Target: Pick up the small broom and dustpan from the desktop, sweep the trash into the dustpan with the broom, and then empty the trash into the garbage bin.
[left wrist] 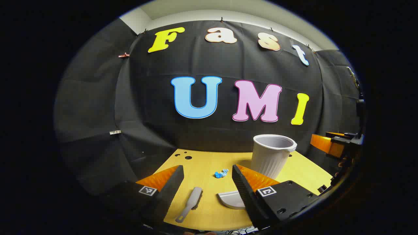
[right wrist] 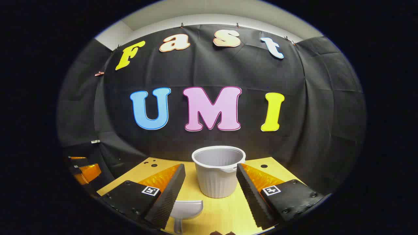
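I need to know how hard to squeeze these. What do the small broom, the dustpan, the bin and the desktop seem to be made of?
Broom: likely grey plastic, matte handle, dark bristles. Dustpan: pale plastic, smooth with a soft sheen. Garbage bin: white ribbed plastic, apparently thin-walled. Desktop: looks like wood or laminate, faint grain.

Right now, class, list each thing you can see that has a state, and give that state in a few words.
Left gripper: open, holding nothing.
Right gripper: open, holding nothing.
Broom: lying flat on the desktop.
Dustpan: resting on the desktop, untouched.
Garbage bin: upright.
Trash: loose on the desktop, unswept.
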Motion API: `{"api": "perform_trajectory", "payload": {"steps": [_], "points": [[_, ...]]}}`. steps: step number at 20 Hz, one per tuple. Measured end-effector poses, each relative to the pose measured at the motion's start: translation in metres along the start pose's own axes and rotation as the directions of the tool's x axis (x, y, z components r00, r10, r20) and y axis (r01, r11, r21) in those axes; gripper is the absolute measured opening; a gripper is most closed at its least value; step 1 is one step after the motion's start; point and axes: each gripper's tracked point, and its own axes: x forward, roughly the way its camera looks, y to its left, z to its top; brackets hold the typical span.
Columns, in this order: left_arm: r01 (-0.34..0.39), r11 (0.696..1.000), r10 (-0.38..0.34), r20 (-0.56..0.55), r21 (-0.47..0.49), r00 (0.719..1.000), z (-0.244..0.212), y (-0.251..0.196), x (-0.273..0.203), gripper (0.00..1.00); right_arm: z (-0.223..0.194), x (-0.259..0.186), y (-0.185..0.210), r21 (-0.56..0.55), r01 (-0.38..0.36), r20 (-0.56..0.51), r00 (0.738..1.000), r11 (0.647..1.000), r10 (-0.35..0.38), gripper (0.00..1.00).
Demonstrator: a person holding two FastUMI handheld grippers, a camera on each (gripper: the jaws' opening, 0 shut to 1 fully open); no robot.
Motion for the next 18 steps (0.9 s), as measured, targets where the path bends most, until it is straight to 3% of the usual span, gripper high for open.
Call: {"api": "perform_trajectory", "payload": {"steps": [10,14,15,18], "points": [[0.023,0.999,-0.025,-0.100,-0.024,0.995,-0.023,0.001,0.028,0.96,-0.012,0.024,0.012,-0.016,-0.029,-0.037,0.999,0.999,0.029,0.97],[0.000,1.000,-0.003,-0.112,-0.028,0.994,-0.026,0.013,0.034,0.96,-0.018,0.028,0.020,-0.015,-0.048,-0.065,0.997,0.999,0.047,0.97],[-0.018,1.000,0.016,-0.131,-0.012,0.991,-0.030,0.020,0.036,0.92,-0.019,0.029,0.021,-0.017,-0.050,-0.068,0.996,0.999,0.049,0.97],[-0.032,0.999,0.030,-0.183,-0.010,0.983,-0.041,0.036,0.044,0.96,-0.027,0.034,0.028,-0.020,-0.060,-0.100,0.993,0.998,0.057,0.97]]}}
